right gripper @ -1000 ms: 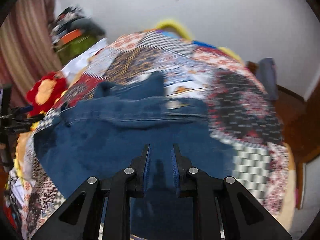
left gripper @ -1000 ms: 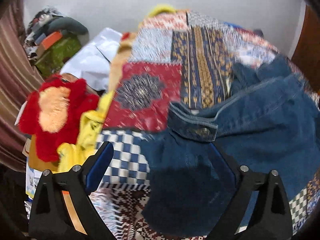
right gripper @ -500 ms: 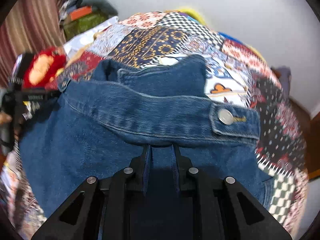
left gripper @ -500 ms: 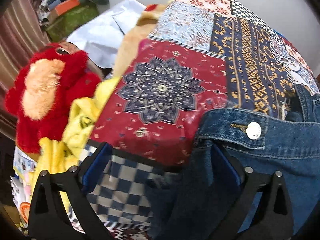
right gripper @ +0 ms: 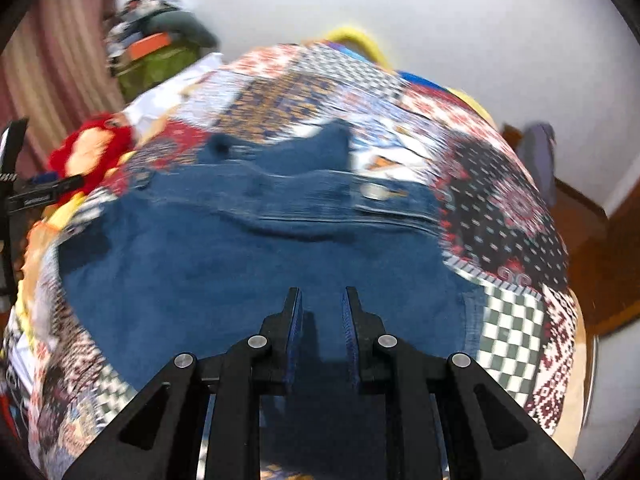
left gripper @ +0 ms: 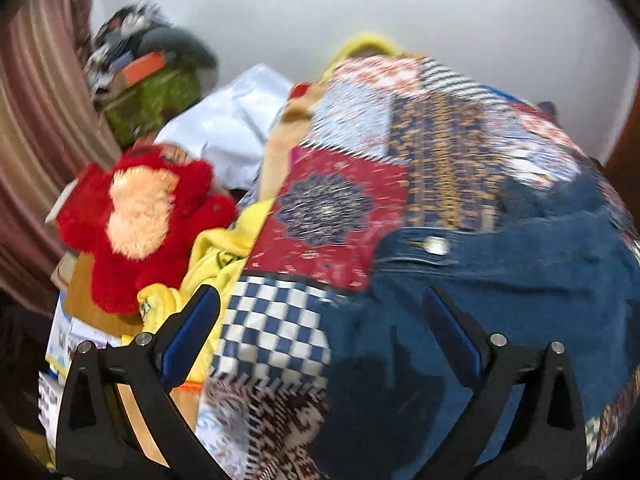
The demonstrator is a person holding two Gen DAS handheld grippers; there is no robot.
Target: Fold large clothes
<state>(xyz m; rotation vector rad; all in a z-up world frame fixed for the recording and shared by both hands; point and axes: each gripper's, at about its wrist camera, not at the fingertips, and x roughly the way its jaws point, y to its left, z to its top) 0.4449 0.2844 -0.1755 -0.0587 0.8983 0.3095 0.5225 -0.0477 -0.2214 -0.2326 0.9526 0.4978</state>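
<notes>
A dark blue denim garment (right gripper: 248, 264) with a metal button (right gripper: 374, 191) on its waistband lies folded flat on a patchwork quilt (right gripper: 504, 200). In the left wrist view it (left gripper: 520, 280) covers the right half, its button (left gripper: 436, 245) near centre. My left gripper (left gripper: 320, 304) is wide open and empty above the garment's left edge. My right gripper (right gripper: 322, 300) hovers over the garment's near part, its jaws a narrow gap apart with nothing between them.
A red plush toy (left gripper: 140, 216) and yellow cloth (left gripper: 216, 256) lie off the bed's left side. A white sheet (left gripper: 228, 128) and a pile of bags (left gripper: 152, 76) stand at the back left by a striped curtain (left gripper: 36, 128). A wooden floor (right gripper: 592, 248) lies right.
Both grippers have pulled back and up from the garment's waistband, so more of the bed and the wall shows. The garment lies where it was. The jaws keep their widths.
</notes>
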